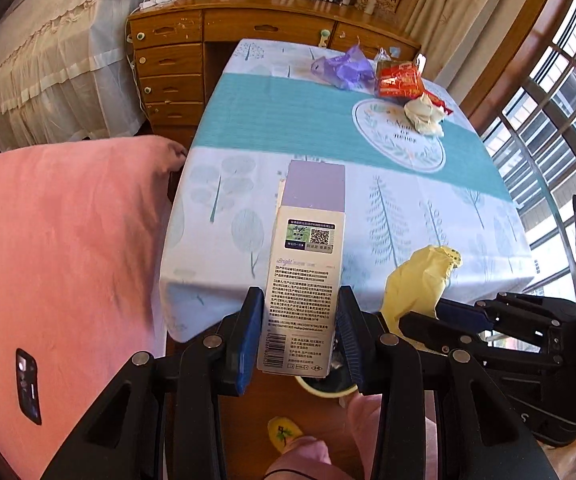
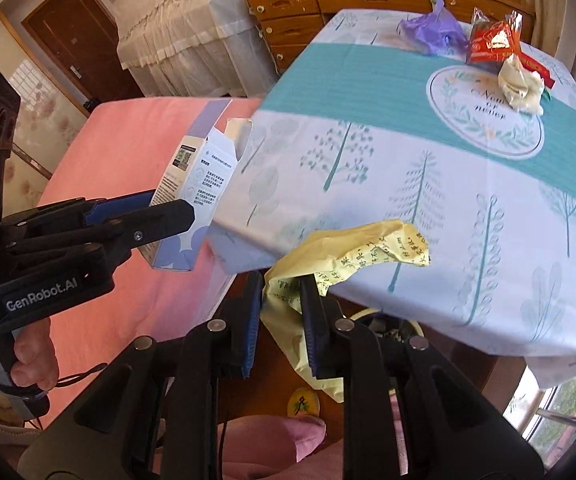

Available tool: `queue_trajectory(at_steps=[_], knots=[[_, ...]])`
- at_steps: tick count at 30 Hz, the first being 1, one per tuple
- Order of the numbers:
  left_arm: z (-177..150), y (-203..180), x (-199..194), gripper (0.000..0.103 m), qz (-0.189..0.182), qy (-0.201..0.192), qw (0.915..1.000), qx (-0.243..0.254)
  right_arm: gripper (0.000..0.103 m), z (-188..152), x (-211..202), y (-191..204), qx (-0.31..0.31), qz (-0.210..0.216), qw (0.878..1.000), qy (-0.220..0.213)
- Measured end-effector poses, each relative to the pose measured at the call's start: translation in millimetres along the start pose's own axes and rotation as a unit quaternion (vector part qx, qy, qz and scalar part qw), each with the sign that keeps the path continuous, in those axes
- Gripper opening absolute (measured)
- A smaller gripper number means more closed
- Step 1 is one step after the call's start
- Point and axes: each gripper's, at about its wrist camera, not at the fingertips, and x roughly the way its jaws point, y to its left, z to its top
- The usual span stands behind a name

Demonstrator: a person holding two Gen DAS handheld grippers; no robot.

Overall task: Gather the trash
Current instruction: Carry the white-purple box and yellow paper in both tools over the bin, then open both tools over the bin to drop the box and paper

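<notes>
My left gripper (image 1: 298,320) is shut on a tall white and lilac carton (image 1: 308,264), held upright off the near edge of the table; from the right wrist the same carton (image 2: 192,184) shows at the left in that gripper (image 2: 176,216). My right gripper (image 2: 280,312) is shut on a crumpled yellow paper (image 2: 352,252) with printed characters, which also shows at the right of the left wrist view (image 1: 416,280). Below both, a bin's pale rim (image 1: 320,390) peeks out under the carton. Left on the table are a purple bag (image 1: 346,68), a red wrapper (image 1: 398,80) and a white wad (image 1: 424,116).
The table wears a tree-print cloth (image 1: 368,208) with a teal band. A pink-covered bed (image 1: 56,264) lies left of it with a dark phone (image 1: 28,384) on it. A wooden dresser (image 1: 172,64) stands behind, windows (image 1: 560,112) at right. A person's pink-clad legs and yellow slipper (image 1: 284,432) are below.
</notes>
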Motion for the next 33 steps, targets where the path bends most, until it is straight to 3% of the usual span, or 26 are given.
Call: queue_trajectory(at_steps=[9, 16, 20, 23, 28, 33], knots=[[-49, 0, 55, 0.037, -0.012, 0.067, 0.9976, -0.012, 0.017, -59, 42, -7, 0.029, -0.027, 0.997, 0.073], [-84, -26, 122, 0.037, 0.01, 0.089, 0.9955, 0.031, 0.017, -116, 97, -37, 0.059, -0.043, 0.99, 0.123], [-109, -32, 176, 0.037, 0.011, 0.112, 0.9931, 0.031, 0.017, -150, 140, -71, 0.094, -0.05, 0.983, 0.149], [-125, -34, 218, 0.037, 0.001, 0.13, 0.9914, 0.016, 0.017, -176, 174, -104, 0.157, -0.046, 0.972, 0.169], [-148, -39, 287, 0.037, -0.022, 0.148, 0.9888, 0.002, 0.017, -201, 218, -152, 0.225, -0.042, 0.959, 0.167], [-166, -42, 356, 0.037, -0.013, 0.162, 0.9867, -0.004, 0.017, -221, 254, -191, 0.263, -0.04, 0.95, 0.164]])
